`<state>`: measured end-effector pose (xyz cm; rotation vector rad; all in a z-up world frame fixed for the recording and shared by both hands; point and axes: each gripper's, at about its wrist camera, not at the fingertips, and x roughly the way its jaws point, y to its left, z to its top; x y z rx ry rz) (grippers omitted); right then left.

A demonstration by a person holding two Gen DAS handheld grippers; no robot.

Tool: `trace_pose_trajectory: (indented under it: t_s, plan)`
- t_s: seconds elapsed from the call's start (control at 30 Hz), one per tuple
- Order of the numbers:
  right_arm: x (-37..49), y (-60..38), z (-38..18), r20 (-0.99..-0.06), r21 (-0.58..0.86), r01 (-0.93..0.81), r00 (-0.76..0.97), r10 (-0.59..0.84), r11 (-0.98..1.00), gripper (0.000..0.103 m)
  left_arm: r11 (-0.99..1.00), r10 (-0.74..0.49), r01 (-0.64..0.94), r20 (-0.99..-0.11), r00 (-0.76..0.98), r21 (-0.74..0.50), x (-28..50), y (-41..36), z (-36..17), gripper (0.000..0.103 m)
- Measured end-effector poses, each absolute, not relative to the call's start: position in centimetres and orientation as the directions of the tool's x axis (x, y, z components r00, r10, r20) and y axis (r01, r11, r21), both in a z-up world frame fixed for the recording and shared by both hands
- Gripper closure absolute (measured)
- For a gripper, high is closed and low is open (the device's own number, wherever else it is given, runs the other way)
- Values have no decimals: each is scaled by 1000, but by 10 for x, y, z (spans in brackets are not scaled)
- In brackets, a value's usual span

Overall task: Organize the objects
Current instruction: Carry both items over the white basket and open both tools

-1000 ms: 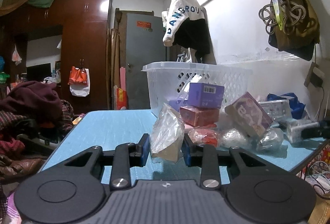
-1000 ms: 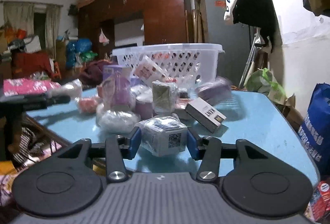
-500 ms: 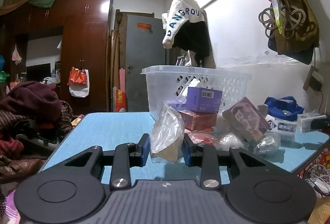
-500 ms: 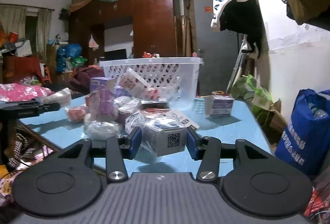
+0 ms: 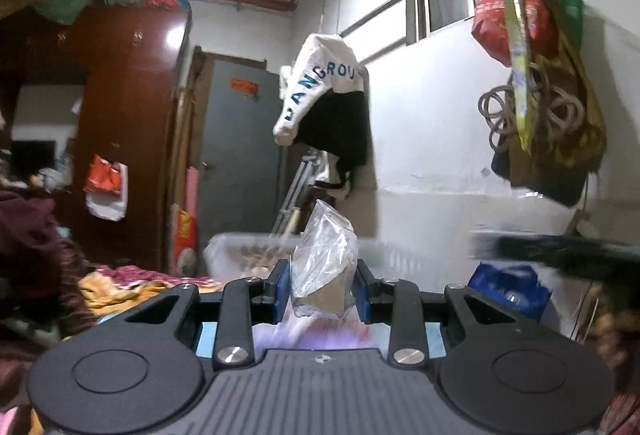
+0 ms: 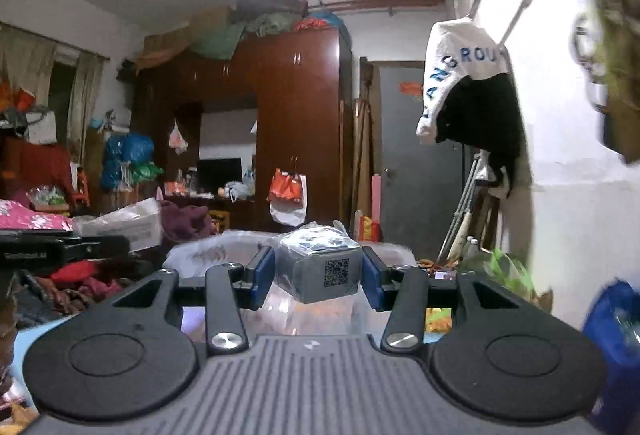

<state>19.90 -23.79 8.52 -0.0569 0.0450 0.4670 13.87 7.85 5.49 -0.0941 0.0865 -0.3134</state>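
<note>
Both hands are up off the table now! The left gripper [image 5: 323,289] is clamped on a crinkled clear plastic packet [image 5: 325,267], blue pads pressing its sides, and it hangs in the air where a second ago it sat low over the blue tabletop. The white basket [image 5: 240,255], which towered behind the packet before, has dropped to packet level and shows blurred, its rim just beyond the fingers. The purple and red boxes that stood at its foot are gone from the left camera's view, leaving only a purplish smear below the jaws.

Over on the right, the right gripper [image 6: 318,277] grasps a wrapped grey box with a QR code [image 6: 320,269], held firmly between both pads. That box was down among the clutter on the table a second ago; now it rides level with the basket rim [image 6: 384,249], with the basket directly behind and below it. The flat box that lay right of it has dropped out of sight. The white hoodie [image 6: 460,67] hangs on the far wall as before.
</note>
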Motion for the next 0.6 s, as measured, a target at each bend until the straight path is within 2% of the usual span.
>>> trace_pose_trajectory:
  t_s: [0.17, 0.2, 0.23, 0.27, 0.3, 0.37, 0.43, 0.53, 0.6]
  plan:
    - [287, -205, 106, -235, -20, -455, 868, 438, 891, 51, 942, -325, 296, -214, 921, -157, 224, 61, 78, 66]
    - [293, -202, 104, -247, -11, -446, 868, 430, 895, 46, 945, -314, 281, -224, 923, -167, 234, 59, 78, 56]
    - [297, -202, 103, -258, -1, -445, 865, 430, 896, 22, 946, -310, 273, -239, 920, -176, 241, 58, 75, 48]
    - [296, -204, 102, -261, 12, -444, 864, 432, 896, 6, 946, -306, 264, -245, 920, -189, 245, 59, 73, 33]
    - [288, -211, 101, -233, 25, -436, 873, 429, 900, 3, 947, -299, 256, -241, 923, -193, 243, 60, 71, 27]
    - [264, -234, 101, -168, 42, -453, 875, 453, 891, 0, 949, -300, 266, -217, 929, -172, 227, 63, 68, 24]
    - [249, -261, 95, -153, 38, -444, 883, 444, 895, 0, 956, -283, 260, -202, 938, -133, 204, 67, 64, 20]
    - [255, -300, 70, -234, 34, -330, 915, 329, 943, 0, 961, -265, 246, -166, 950, -124, 158, 82, 51, 13]
    - [275, -318, 46, -375, 44, -260, 891, 258, 964, 0, 955, -280, 257, -164, 946, -149, 134, 91, 35, 13]
